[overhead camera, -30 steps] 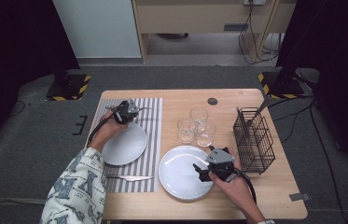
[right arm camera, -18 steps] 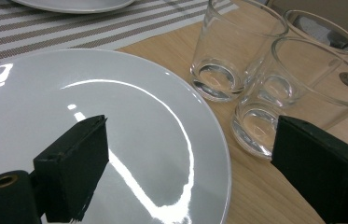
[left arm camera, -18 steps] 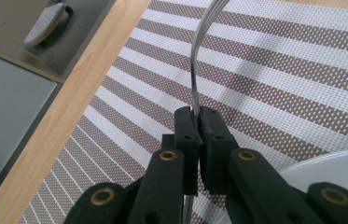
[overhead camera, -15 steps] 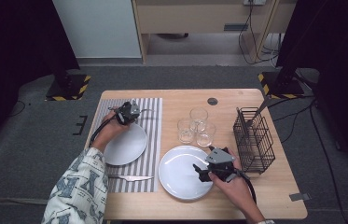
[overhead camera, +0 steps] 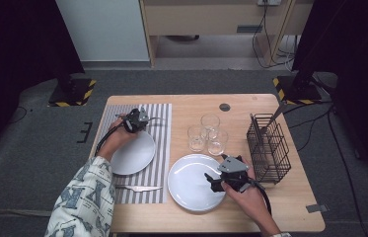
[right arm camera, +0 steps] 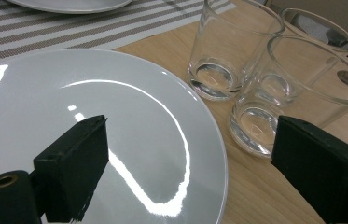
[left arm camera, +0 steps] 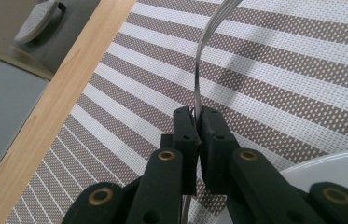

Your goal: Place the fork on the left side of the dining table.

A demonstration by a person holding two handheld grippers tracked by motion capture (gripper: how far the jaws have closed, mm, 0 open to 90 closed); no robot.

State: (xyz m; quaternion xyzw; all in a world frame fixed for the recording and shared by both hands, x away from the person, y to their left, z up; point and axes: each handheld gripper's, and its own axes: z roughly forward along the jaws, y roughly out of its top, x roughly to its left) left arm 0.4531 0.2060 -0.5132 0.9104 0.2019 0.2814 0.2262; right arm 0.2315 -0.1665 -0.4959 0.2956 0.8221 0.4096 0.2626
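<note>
My left gripper (overhead camera: 145,119) (left arm camera: 196,116) is at the far side of the striped placemat (overhead camera: 161,140) (left arm camera: 279,60), just beyond the small white plate (overhead camera: 132,154) (left arm camera: 344,172). It is shut on a thin metal piece of cutlery (left arm camera: 204,56), seen edge-on, which curves away over the mat. My right gripper (overhead camera: 213,180) (right arm camera: 190,140) stands open over the right rim of the large white plate (overhead camera: 189,183) (right arm camera: 115,107), with nothing between its jaws. Three empty glasses (overhead camera: 207,133) (right arm camera: 237,60) stand just beyond it.
A table knife (overhead camera: 137,188) lies on the mat's near edge. A black wire basket (overhead camera: 268,148) stands at the right of the table. A small dark disc (overhead camera: 225,106) sits in the wood near the far edge.
</note>
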